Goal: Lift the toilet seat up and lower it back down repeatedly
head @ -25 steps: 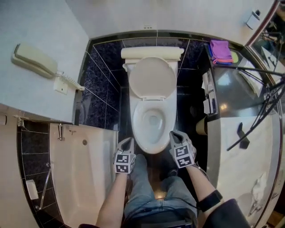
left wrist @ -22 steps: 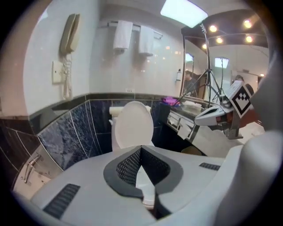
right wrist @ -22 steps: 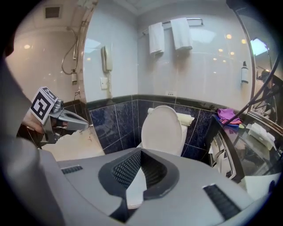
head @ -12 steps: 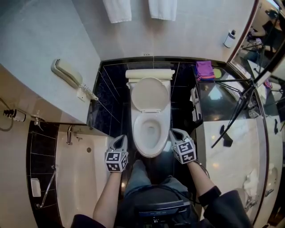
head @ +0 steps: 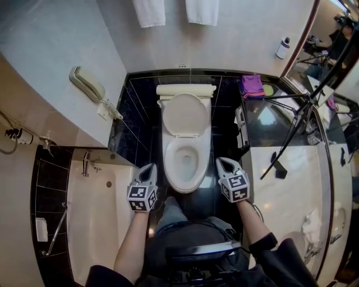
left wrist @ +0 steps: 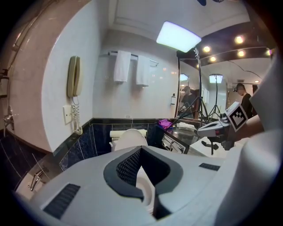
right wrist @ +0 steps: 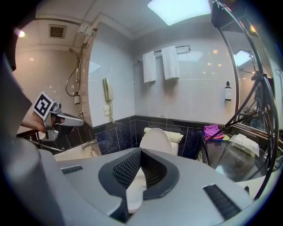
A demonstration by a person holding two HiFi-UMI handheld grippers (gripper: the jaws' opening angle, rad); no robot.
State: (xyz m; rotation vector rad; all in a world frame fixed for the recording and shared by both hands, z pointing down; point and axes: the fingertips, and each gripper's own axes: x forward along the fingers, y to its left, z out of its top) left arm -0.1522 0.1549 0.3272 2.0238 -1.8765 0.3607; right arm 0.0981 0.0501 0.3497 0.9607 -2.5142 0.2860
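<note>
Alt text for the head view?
Looking down at an open toilet, lid raised, with the left claw and right claw shut and empty on either side of the bowl. A bathtub lies left, a counter right.

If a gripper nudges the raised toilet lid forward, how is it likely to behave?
The raised lid looks like rigid plastic, so it should swing as one piece. It leans back toward the tank, so once tipped forward it would probably fall by itself. Its glossy surface may be slippery.

I see a cream toilet (head: 185, 151) against blue-black speckled tiles (head: 140, 109), a purple cloth (head: 253, 86), white towels (head: 148, 11), a beige phone (head: 87, 84), and black-and-white square markers on the left gripper (head: 150, 167) and right gripper (head: 220, 161).
</note>
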